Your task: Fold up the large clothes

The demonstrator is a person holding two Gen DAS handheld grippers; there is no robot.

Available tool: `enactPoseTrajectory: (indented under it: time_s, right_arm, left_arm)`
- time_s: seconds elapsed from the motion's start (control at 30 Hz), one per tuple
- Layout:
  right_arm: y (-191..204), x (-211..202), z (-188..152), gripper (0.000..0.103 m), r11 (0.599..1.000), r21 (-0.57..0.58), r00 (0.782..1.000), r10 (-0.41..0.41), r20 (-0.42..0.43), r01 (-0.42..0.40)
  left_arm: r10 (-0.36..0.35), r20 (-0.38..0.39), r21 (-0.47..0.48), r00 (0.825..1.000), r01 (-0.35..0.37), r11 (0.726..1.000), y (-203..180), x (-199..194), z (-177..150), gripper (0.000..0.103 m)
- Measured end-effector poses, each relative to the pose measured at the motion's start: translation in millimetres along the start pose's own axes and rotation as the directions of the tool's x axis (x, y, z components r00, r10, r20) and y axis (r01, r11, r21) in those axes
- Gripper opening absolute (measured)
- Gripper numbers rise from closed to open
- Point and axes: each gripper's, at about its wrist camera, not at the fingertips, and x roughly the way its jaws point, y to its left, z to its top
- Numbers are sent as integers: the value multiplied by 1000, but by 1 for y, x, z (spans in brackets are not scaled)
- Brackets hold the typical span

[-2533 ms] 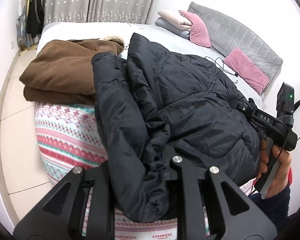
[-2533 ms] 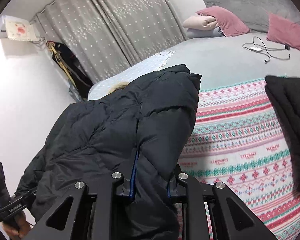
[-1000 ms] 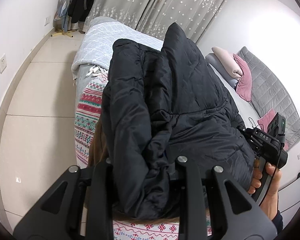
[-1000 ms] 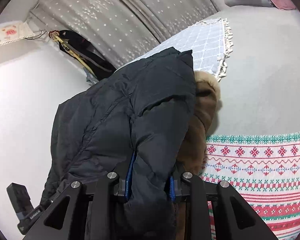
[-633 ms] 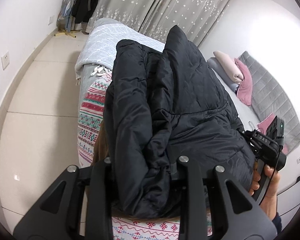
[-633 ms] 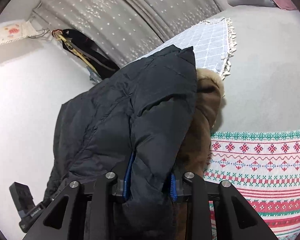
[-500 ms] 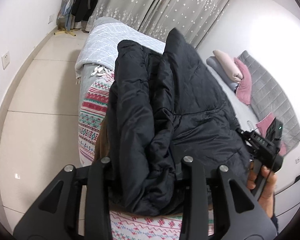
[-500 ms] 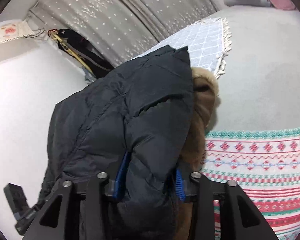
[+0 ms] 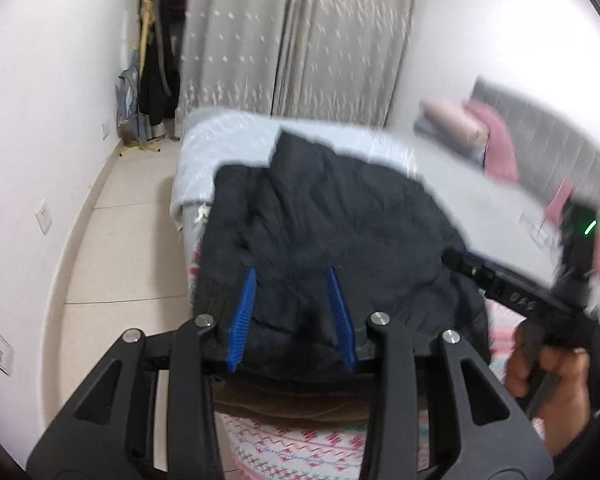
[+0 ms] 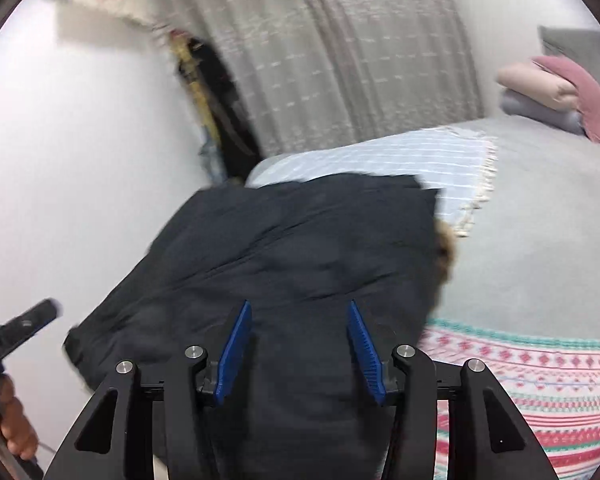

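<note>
A folded black puffer jacket (image 9: 332, 232) lies on top of a folded brown coat (image 9: 308, 404) at the near corner of the bed. My left gripper (image 9: 292, 276) is open, its blue pads (image 9: 246, 300) spread just above the jacket's near edge. My right gripper (image 10: 298, 312) is open too, blue pads (image 10: 362, 344) apart over the jacket (image 10: 300, 248). The brown coat's fur trim (image 10: 444, 248) peeks out at the jacket's right edge. The right gripper's body also shows in the left wrist view (image 9: 512, 292). Both views are motion-blurred.
The bed carries a patterned pink and teal blanket (image 10: 540, 368), a grey sheet (image 10: 540, 216) and a light blue throw (image 10: 380, 156). Pillows (image 10: 556, 92) lie at the headboard. Grey curtains (image 9: 300, 40), a coat rack (image 9: 156, 60) and tiled floor (image 9: 132, 216) lie to the left.
Both grippers have opened and let go of the black jacket, which now rests on the brown coat. Both have pulled back a little and tilted up.
</note>
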Motion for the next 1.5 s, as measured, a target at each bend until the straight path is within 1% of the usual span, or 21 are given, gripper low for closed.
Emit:
enactPoseTrajectory:
  time_s: [0.07, 0.13, 0.2, 0.27, 0.43, 0.53, 0.6, 0.7, 0.77, 0.8, 0.87, 0.93, 1.0, 1.03, 1.1, 1.2, 1.3, 1.37, 1.43, 1.47, 1.5]
  right_arm:
    - [13, 9, -10, 49, 999, -33, 1000, -13, -21, 12]
    - [23, 18, -23, 49, 993, -104, 998, -65, -23, 62]
    - [27, 26, -32, 49, 986, -146, 996, -82, -30, 76]
    - [30, 34, -36, 50, 983, -164, 995, -93, -43, 85]
    - [41, 41, -33, 51, 970, -202, 984, -153, -85, 134]
    - [46, 10, -41, 51, 973, -182, 985, -158, -71, 143]
    - [52, -12, -51, 54, 973, -198, 989, -132, -59, 118]
    - [54, -37, -72, 57, 970, -222, 989, -117, -88, 95]
    - [54, -53, -89, 57, 975, -209, 987, -105, -118, 79]
    - [53, -65, -99, 57, 978, -199, 988, -90, -123, 64]
    - [57, -86, -117, 58, 978, -201, 989, -79, -121, 54]
    - [60, -106, -133, 62, 974, -221, 990, -77, -115, 50]
    - [63, -131, -151, 67, 970, -241, 992, -69, -101, 43]
    - [64, -141, -156, 68, 969, -244, 993, -66, -94, 41]
    - [69, -161, -165, 73, 970, -242, 995, -58, -79, 37]
    - [70, -192, -169, 77, 978, -203, 997, -61, -47, 50]
    - [70, -232, -176, 83, 990, -143, 1000, -16, -25, 12]
    - [70, -253, -176, 91, 992, -124, 1000, -9, -14, 8]
    - [73, -272, -177, 97, 992, -125, 1000, -14, -3, 14]
    - [74, -283, -177, 103, 990, -138, 1000, -20, -8, 19]
    - [75, -290, -177, 103, 989, -149, 1000, -24, -11, 22]
  left_arm:
    - [47, -32, 25, 998, -47, 999, -3, 15, -12, 36]
    - [46, -48, 7, 998, -46, 999, 5, 24, -22, 36]
    - [26, -64, -20, 998, -28, 999, 14, 31, -26, 36]
    - [25, -73, -35, 997, -27, 999, 18, 32, -25, 36]
    - [84, -91, 3, 992, -84, 996, 4, 21, -26, 36]
    - [139, -76, 20, 987, -138, 990, -2, -4, -35, 36]
    - [208, -63, 50, 976, -205, 977, -12, -24, -44, 39]
    - [262, -76, 67, 962, -257, 964, -19, -49, -61, 39]
    - [276, -65, 48, 959, -273, 961, -23, -71, -73, 39]
    - [283, -61, 31, 957, -282, 959, -27, -85, -80, 42]
    - [283, -51, 5, 958, -284, 959, -36, -112, -94, 55]
    - [270, -27, 5, 963, -270, 963, -45, -138, -107, 71]
    - [288, 6, 28, 958, -288, 957, -59, -169, -118, 76]
    - [294, 16, 34, 956, -294, 955, -64, -179, -121, 82]
    - [285, 25, 31, 958, -285, 958, -71, -202, -131, 86]
    - [281, 23, 4, 959, -281, 960, -73, -225, -145, 86]
    - [287, 35, -47, 957, -285, 957, -72, -246, -158, 87]
    - [298, 66, -83, 952, -292, 953, -74, -261, -164, 90]
    - [312, 108, -100, 944, -302, 948, -81, -273, -168, 102]
    - [315, 137, -95, 939, -304, 948, -86, -280, -171, 102]
    - [318, 159, -78, 935, -309, 948, -92, -285, -171, 102]
